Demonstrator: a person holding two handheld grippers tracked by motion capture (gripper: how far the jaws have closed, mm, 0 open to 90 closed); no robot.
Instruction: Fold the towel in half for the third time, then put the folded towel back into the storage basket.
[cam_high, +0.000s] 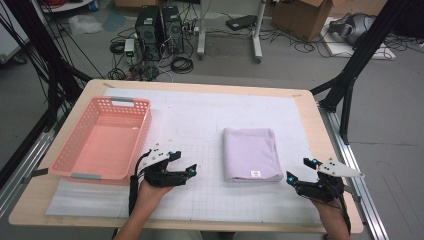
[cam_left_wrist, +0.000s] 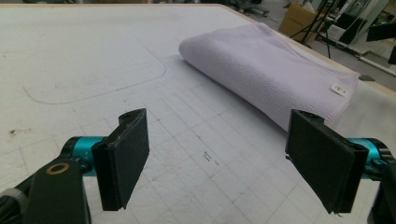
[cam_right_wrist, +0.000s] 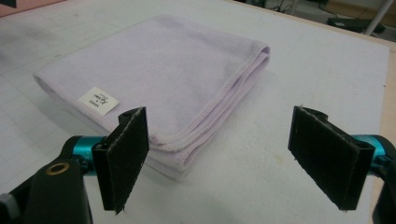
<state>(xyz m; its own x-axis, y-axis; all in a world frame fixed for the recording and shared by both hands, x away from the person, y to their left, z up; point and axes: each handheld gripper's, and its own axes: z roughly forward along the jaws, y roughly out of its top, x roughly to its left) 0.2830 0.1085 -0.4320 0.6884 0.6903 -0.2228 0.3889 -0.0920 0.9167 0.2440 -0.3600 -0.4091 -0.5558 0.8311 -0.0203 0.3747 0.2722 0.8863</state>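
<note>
A folded lilac towel (cam_high: 251, 153) with a small white label lies flat on the white gridded mat (cam_high: 200, 130), right of centre. My left gripper (cam_high: 186, 167) rests on the mat to the towel's left, open, nothing between its pads; in its own view the towel (cam_left_wrist: 275, 70) lies ahead and to the right. My right gripper (cam_high: 299, 170) sits just right of the towel's near right corner, open and empty. In the right gripper view the towel (cam_right_wrist: 159, 79) lies just beyond the left pad (cam_right_wrist: 125, 156).
A pink plastic basket (cam_high: 106, 137) stands empty on the left of the table. The wooden table edge (cam_high: 325, 145) runs close behind the right gripper. Black frame legs, cables, computer towers and a cardboard box stand on the floor beyond.
</note>
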